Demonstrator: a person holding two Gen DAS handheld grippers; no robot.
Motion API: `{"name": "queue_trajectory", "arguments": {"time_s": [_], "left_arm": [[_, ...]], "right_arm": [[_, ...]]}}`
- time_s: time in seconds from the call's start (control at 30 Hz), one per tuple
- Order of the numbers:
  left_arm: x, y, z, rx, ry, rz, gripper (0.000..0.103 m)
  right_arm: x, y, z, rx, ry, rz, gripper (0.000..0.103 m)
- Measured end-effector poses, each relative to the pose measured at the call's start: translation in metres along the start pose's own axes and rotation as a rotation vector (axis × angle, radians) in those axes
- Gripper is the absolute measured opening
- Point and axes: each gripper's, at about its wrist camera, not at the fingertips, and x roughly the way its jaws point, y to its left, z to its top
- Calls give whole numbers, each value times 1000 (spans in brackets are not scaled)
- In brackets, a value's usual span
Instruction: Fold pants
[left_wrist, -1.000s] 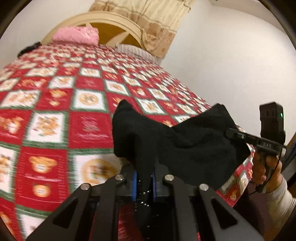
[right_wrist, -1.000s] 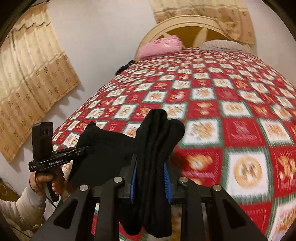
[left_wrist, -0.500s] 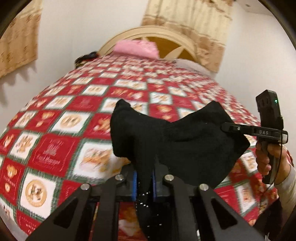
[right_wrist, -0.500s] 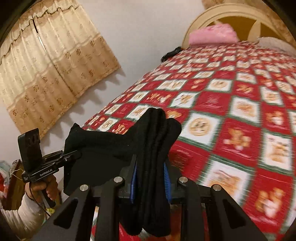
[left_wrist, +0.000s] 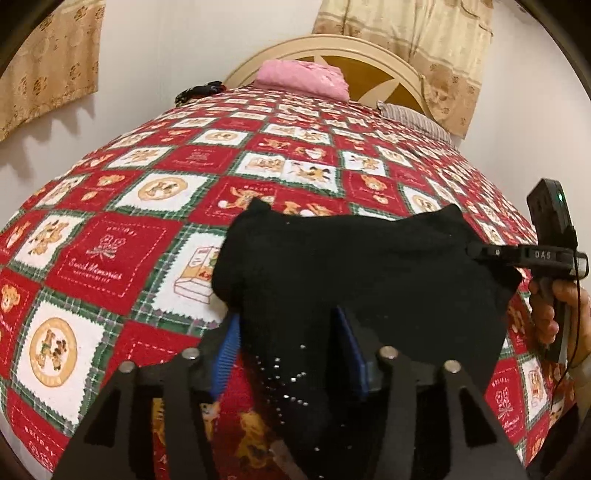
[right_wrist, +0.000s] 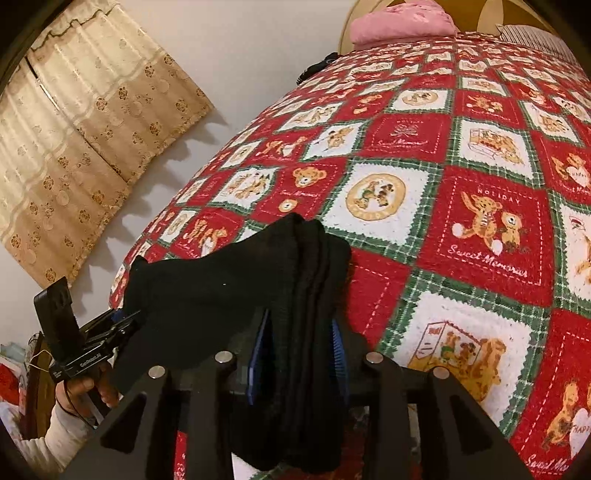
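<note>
The black pants (left_wrist: 362, 273) hang folded between my two grippers above the near end of the bed. In the left wrist view my left gripper (left_wrist: 291, 332) has its jaws parted wide, with the cloth draped loosely between the blue pads (left_wrist: 227, 347). My right gripper (left_wrist: 480, 253) grips the other corner at the right. In the right wrist view the right gripper (right_wrist: 301, 332) is shut on a thick bunched fold of the pants (right_wrist: 229, 291). The left gripper (right_wrist: 122, 321) shows at the far left at the cloth's corner.
The bed carries a red, white and green teddy-bear quilt (left_wrist: 147, 229). A pink folded blanket (left_wrist: 303, 79) and a striped pillow (left_wrist: 410, 118) lie by the cream headboard (left_wrist: 332, 48). A dark object (left_wrist: 199, 90) sits at the far left edge. Curtains (right_wrist: 92, 122) hang on the walls.
Both grippers swung left over the bed with the pants stretched between them. The left gripper's jaws have opened from a tight pinch to a wide gap.
</note>
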Motion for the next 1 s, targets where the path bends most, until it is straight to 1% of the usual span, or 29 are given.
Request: {"name": "queue_trajectory", "arguments": {"time_s": [0.03,0.07,0.1,0.17,0.27,0.3,0.33,0.37,0.43,0.5,0.57,0.63,0.7,0.77,0.83,0.9,0.93,1.0], "left_arm": [[0,3,0,-16,0,10,66],[0,4,-1,-24,0,12,70],[1,7,-1,-36,2,7,70],[2,9,-1,-52,4,4,75],[2,9,-2,-60,4,24,81],[2,9,-2,-59,5,28,82],[1,9,-2,-58,6,37,85],[0,9,-2,-58,6,49,90],[-1,11,-4,-66,7,66,95],[-2,13,-5,-73,11,60,95],[-8,15,-7,-80,10,70,95],[-16,15,-9,-76,1,99,95],[-27,13,-10,-63,-14,141,95],[-37,10,-10,-58,-45,179,95],[-55,3,-9,-65,-91,182,95],[-69,-7,-8,-53,-131,183,95],[-80,-17,-7,-37,-158,178,95],[-99,-33,-6,-18,-205,161,95]], "right_arm": [[2,0,0,-6,0,-11,39],[3,0,1,-8,1,-23,42],[3,0,1,-7,0,-33,47],[2,-3,0,0,-1,-31,47],[2,-3,-1,-9,-3,-40,48],[2,-2,-1,-15,-4,-52,50],[1,-1,-1,-19,-6,-62,53],[1,0,0,-23,-8,-77,55],[0,1,-1,-29,-11,-99,58],[0,0,-1,-19,-10,-99,61],[-4,-1,-1,-5,-17,-107,62],[-11,0,-3,2,-39,-132,67],[-27,-4,-8,28,-84,-165,68],[-44,-9,-13,66,-114,-194,69],[-70,-9,-23,93,-159,-257,69],[-90,-3,-31,102,-189,-293,69],[-105,6,-39,94,-213,-305,69],[-127,26,-51,58,-246,-303,69]]}}
